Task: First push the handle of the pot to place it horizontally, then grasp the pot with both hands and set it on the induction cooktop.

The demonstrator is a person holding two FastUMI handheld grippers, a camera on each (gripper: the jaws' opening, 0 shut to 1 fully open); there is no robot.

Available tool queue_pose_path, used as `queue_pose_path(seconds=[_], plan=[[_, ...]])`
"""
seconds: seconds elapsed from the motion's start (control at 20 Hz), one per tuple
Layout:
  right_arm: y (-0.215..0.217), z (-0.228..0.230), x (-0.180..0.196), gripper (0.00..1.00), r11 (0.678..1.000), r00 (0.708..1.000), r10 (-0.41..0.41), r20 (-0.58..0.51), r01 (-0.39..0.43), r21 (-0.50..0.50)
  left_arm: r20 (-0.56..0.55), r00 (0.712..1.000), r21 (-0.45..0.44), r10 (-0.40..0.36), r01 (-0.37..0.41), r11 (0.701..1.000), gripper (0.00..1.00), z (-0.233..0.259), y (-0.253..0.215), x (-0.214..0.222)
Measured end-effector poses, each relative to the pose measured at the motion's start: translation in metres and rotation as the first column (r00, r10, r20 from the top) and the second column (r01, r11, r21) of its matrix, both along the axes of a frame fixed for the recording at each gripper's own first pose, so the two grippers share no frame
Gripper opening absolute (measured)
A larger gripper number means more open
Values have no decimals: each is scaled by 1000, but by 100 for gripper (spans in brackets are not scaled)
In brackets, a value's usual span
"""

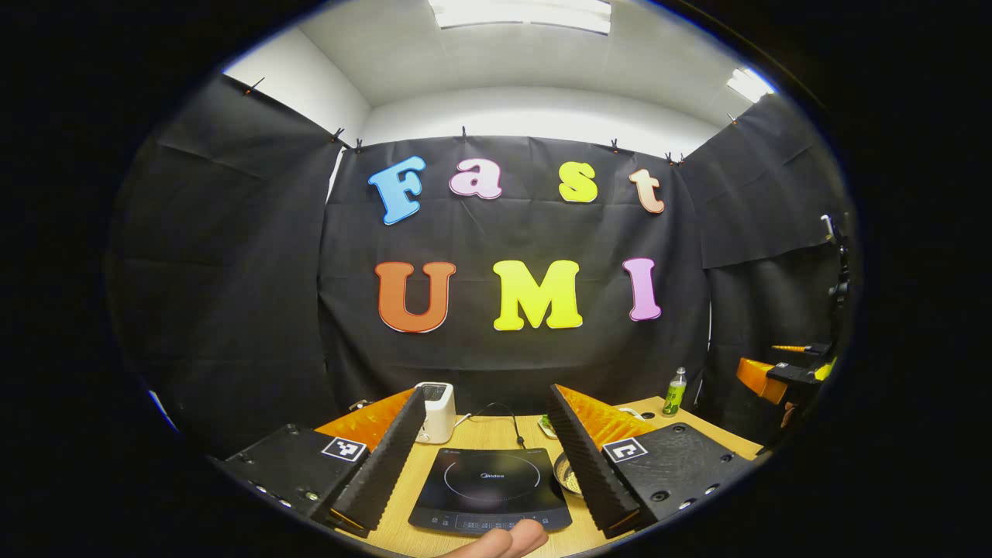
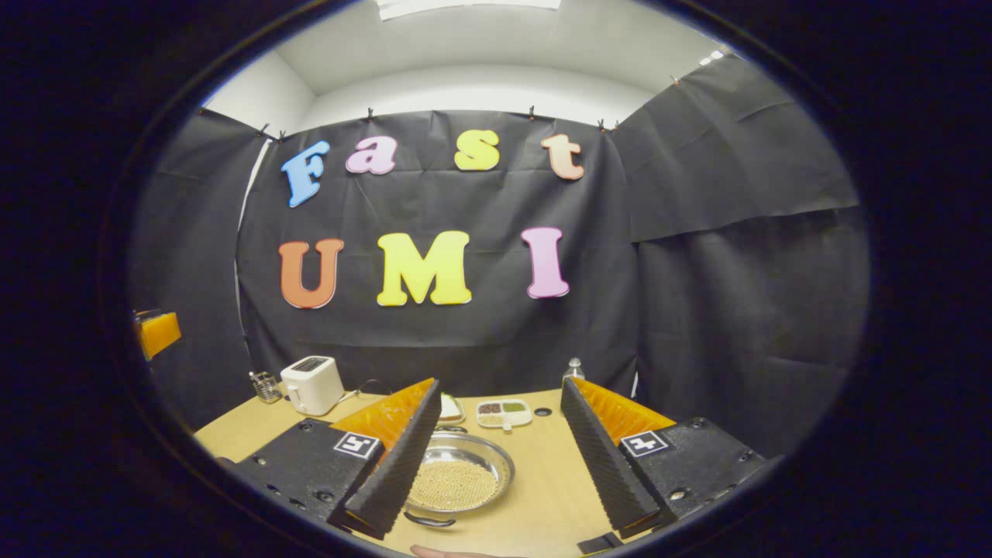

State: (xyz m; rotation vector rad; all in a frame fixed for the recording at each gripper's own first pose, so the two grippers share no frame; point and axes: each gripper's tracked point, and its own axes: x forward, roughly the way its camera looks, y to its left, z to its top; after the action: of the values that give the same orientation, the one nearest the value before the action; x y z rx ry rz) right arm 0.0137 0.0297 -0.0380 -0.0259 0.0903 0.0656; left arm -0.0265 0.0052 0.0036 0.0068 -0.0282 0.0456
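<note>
Left gripper (image 1: 488, 465): fingers spread wide, holding nothing, above the induction cooktop (image 1: 490, 490).
Right gripper (image 2: 500, 465): fingers wide apart, holding nothing.
Pot (image 2: 459, 474): on the table (image 2: 542, 496), at 12 o'clock before the right gripper, its handle (image 2: 428, 521) toward 6 o'clock.
Toaster (image 2: 311, 384): 10 o'clock.

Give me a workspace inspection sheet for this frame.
Surface: wooden table, bare between items.
Job's things: induction cooktop flat, nothing on it; pot filled with small grains, resting on the table, its handle toward the camera.
Clutter: toaster, sectioned dish, green bottle.
Grippers: left hand-held gripper open over the cooktop; right hand-held gripper open, pot between its fingers, untouched.
Cables: black cord behind the cooktop.
Surroundings: black cloth wall, ceiling lights.
</note>
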Motion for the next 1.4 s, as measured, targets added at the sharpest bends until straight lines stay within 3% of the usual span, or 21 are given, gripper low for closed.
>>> queue_pose_path(seconds=[0.05, 0.25, 0.3, 0.55, 0.7, 0.95, 1.2, 1.4], plan=[[5, -9, 4, 95, 1000, 999, 11, -30, -11, 3, 3, 1000, -2, -1, 1, 1000, 95, 0, 0, -1], [31, -44, 19, 71, 998, 991, 61, -118, -62, 1, 20, 1000, -10, -14, 14, 1000, 95, 2, -2, -12], [36, -55, 22, 58, 997, 988, 73, -139, -74, -6, 20, 1000, -3, -16, 16, 1000, 95, 1, -1, -14], [74, -114, 30, 28, 990, 952, 132, -276, -141, -13, 32, 999, 5, -16, 16, 1000, 95, -1, 1, -27], [96, -147, 28, 0, 984, 919, 156, -361, -177, -25, 51, 998, 0, -27, 27, 1000, 95, 1, 1, -37], [131, -198, 20, 4, 972, 864, 203, -462, -236, -14, 72, 997, 5, -10, 10, 1000, 95, 1, 8, -48], [156, -262, 0, 4, 960, 740, 245, -627, -277, 49, 72, 997, 7, -4, 4, 1000, 95, -4, 15, -54], [159, -295, -7, 4, 957, 680, 247, -690, -283, 64, 81, 997, -5, -1, 1, 1000, 95, -4, 18, -56]])
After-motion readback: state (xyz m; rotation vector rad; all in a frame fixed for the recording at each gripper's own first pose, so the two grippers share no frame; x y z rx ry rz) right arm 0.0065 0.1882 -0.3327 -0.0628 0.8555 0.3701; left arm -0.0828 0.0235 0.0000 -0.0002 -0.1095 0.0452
